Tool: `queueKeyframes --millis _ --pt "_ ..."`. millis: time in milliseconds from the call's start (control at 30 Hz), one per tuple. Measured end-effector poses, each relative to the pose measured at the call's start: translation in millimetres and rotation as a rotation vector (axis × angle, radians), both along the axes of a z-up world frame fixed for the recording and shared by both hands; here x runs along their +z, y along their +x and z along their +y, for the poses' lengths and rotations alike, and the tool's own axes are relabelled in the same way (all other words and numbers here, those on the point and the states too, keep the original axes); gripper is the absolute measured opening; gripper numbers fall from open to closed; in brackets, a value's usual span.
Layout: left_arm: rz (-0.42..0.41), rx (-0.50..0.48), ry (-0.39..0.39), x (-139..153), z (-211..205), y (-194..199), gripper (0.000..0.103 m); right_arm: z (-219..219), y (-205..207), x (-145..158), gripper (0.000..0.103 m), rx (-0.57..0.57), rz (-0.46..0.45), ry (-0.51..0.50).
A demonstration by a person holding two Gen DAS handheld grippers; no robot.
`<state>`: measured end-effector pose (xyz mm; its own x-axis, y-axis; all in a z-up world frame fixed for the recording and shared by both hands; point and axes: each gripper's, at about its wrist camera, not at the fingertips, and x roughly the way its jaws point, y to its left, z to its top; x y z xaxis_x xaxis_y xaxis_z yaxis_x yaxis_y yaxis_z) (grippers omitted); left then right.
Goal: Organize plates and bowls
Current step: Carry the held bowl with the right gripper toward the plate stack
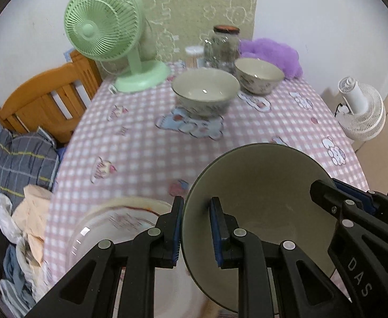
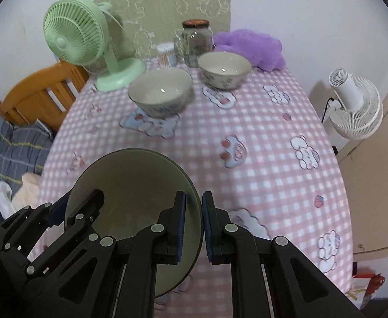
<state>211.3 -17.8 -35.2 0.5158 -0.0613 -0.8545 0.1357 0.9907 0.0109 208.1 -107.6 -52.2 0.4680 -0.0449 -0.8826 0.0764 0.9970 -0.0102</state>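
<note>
Against the far wall on a pink checked tablecloth, a green desk fan, a lidded glass jar beside a small cotton-swab tub, a purple plush; off the table, a wooden chair and white fan.

left gripper: black, blue-padded fingers | silver rivets | right gripper: same
</note>
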Motion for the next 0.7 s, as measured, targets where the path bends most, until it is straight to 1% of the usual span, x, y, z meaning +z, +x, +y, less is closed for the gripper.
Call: queueKeyframes --millis 133,300,500,600,700 --pt "0.026 0.014 0.001 -11 -18 -7 0.017 -20 -6 -11 0.016 0.025 0.033 -0.008" --pt "0.073 0.044 0.006 -32 -37 -16 0.017 -39 -10 -30 0.016 0.054 0.085 -0.018" --pt "0.124 0.075 0.022 -50 -51 -26 0.017 -52 -13 -49 0.016 0.091 0.137 -0.02" --pt "0.112 0.075 0.052 -49 -57 -32 0.017 -57 -15 -57 0.016 0.109 0.152 -0.02" --pt "0.129 0.095 0.04 -47 -56 -35 0.017 -61 -17 -59 0.016 0.117 0.165 -0.008"
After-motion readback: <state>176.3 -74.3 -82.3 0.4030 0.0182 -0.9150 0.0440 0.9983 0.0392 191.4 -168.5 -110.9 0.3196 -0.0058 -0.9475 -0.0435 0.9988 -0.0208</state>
